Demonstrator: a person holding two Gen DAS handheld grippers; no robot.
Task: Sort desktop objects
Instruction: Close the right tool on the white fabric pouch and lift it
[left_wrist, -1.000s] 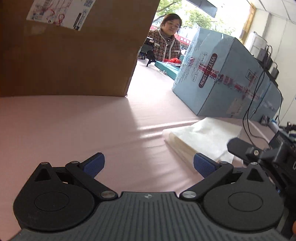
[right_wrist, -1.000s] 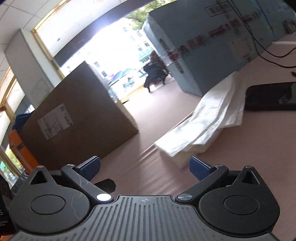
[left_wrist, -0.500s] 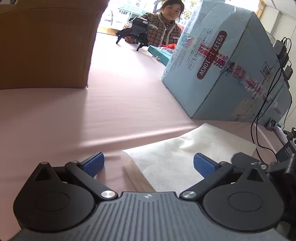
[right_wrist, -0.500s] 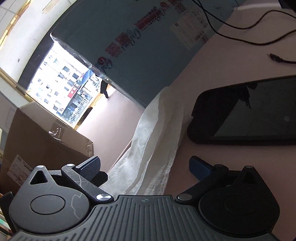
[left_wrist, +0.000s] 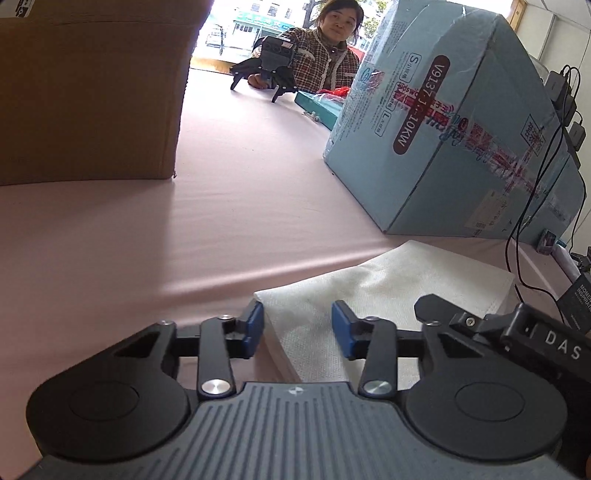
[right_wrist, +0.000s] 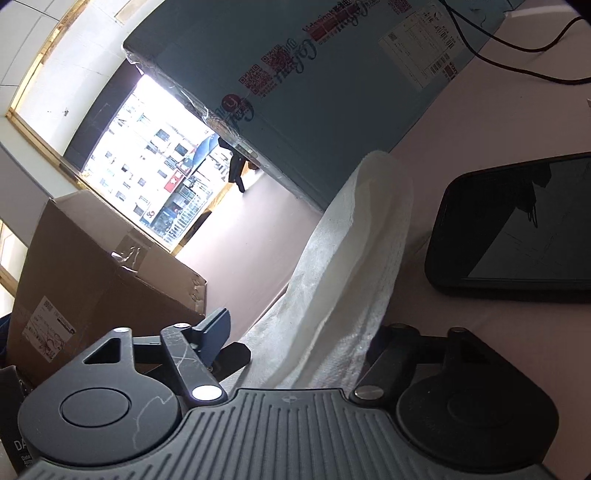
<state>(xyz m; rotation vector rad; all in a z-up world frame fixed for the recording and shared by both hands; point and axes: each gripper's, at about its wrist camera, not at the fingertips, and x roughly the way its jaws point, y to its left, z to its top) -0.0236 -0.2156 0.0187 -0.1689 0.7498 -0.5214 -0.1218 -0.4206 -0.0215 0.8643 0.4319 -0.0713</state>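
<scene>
A stack of white tissues (left_wrist: 388, 288) lies on the pink table. My left gripper (left_wrist: 297, 328) is half closed with its blue pads on either side of the stack's near corner, and I cannot tell whether they touch it. My right gripper (right_wrist: 295, 332) straddles the other edge of the stack (right_wrist: 343, 266), which bulges up between its fingers; its right fingertip is hidden behind the tissues. The right gripper also shows in the left wrist view (left_wrist: 517, 328). A black phone (right_wrist: 517, 229) lies flat just right of the tissues.
A brown cardboard box (left_wrist: 88, 92) stands at the back left and a large blue carton (left_wrist: 461, 129) at the back right. Black cables (left_wrist: 532, 206) hang by the carton. A person with another gripper (left_wrist: 266, 70) sits at the far end.
Both grippers have moved in onto the tissue stack. The left jaws have narrowed from wide open around its corner. The right gripper has tilted and closed in on the stack's other edge.
</scene>
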